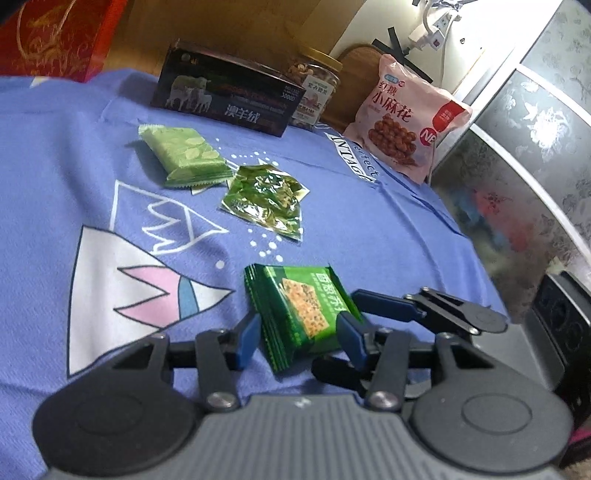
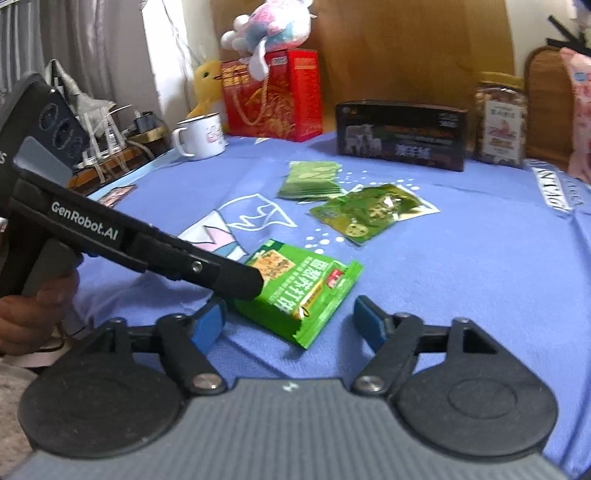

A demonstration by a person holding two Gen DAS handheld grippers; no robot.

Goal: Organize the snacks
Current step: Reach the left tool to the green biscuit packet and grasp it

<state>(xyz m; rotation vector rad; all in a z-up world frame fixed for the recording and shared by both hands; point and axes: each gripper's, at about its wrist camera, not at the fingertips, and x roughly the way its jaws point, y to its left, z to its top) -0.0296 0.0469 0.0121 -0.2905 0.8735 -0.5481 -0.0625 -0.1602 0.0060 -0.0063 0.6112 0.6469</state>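
Observation:
A dark green cracker packet lies on the blue cloth. My left gripper straddles it, jaws open on either side, the pads close to its edges. My right gripper is open just short of the same packet, and its fingers show in the left wrist view. A shiny green pouch and a light green wafer packet lie further back.
A dark box, a nut jar and a pink snack bag stand at the back. A red gift box, plush toys and a white mug sit back left.

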